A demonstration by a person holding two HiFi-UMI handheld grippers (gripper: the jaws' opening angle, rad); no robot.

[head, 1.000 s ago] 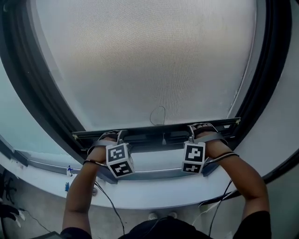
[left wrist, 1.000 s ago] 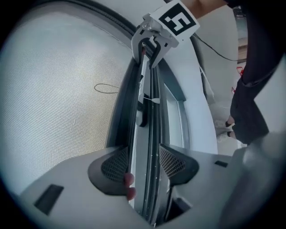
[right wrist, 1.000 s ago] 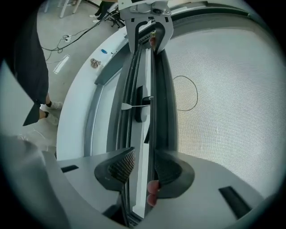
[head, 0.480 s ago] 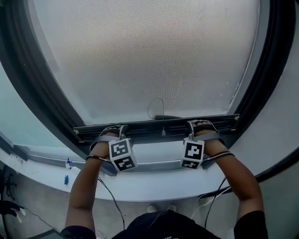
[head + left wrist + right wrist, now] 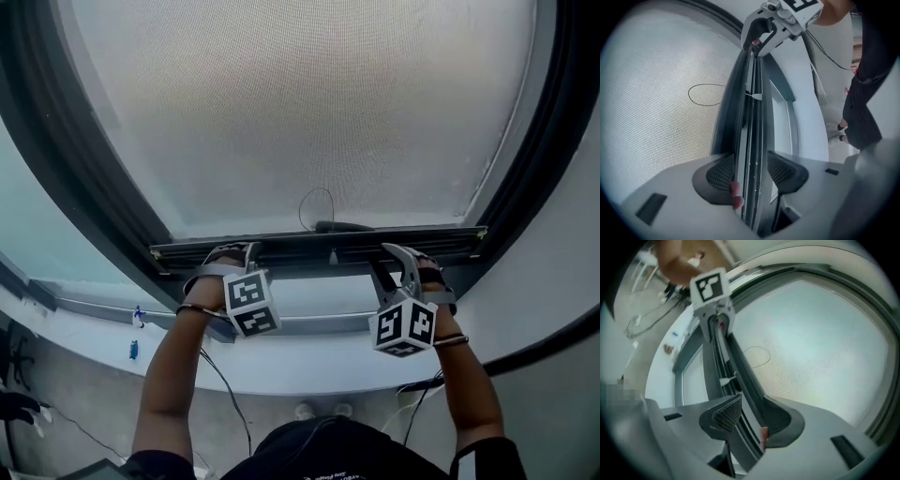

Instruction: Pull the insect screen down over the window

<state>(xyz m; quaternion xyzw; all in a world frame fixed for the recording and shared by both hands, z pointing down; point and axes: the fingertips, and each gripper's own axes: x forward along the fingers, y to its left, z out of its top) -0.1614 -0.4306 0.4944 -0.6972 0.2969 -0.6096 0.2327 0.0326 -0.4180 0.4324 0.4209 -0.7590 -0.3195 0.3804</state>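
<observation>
The grey mesh insect screen (image 5: 300, 112) covers most of the window. Its dark bottom bar (image 5: 309, 246) runs level just above the lower frame rail (image 5: 309, 323), and a thin cord loop (image 5: 317, 208) hangs on the mesh above the bar's middle. My left gripper (image 5: 228, 251) is shut on the bar's left part; in the left gripper view the bar (image 5: 751, 140) passes between its pads (image 5: 723, 172). My right gripper (image 5: 398, 261) is tilted and shut on the bar's right part; the right gripper view shows the bar (image 5: 736, 380) held in that gripper (image 5: 750, 416).
Dark window frame (image 5: 56, 169) curves round both sides of the screen. A pale sill (image 5: 309, 375) lies below the lower rail, with a small blue item (image 5: 132, 349) at its left. Cables (image 5: 225, 403) hang from both wrists towards the floor.
The right gripper has rolled, and its marker cube now sits lower and further right. The left gripper keeps its hold on the bar in nearly the same spot.
</observation>
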